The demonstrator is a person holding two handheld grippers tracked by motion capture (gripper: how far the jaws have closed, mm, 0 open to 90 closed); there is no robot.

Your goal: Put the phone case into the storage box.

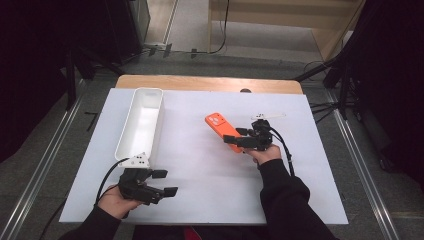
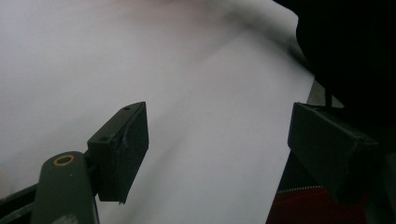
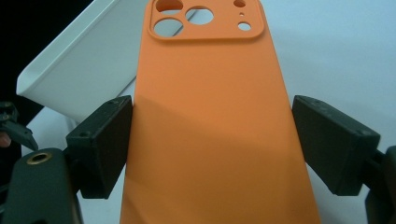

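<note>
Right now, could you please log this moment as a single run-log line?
right claw: open, astride orange phone case | left claw: open, above white table cover | white bin: empty

White sheet [image 1: 210,185] covers the wooden desk [image 1: 200,82], centre of frame. Long white bin [image 1: 141,122] sits left of centre, open side up. Grey floor [image 1: 380,165] all around, black stands at upper right.
</note>
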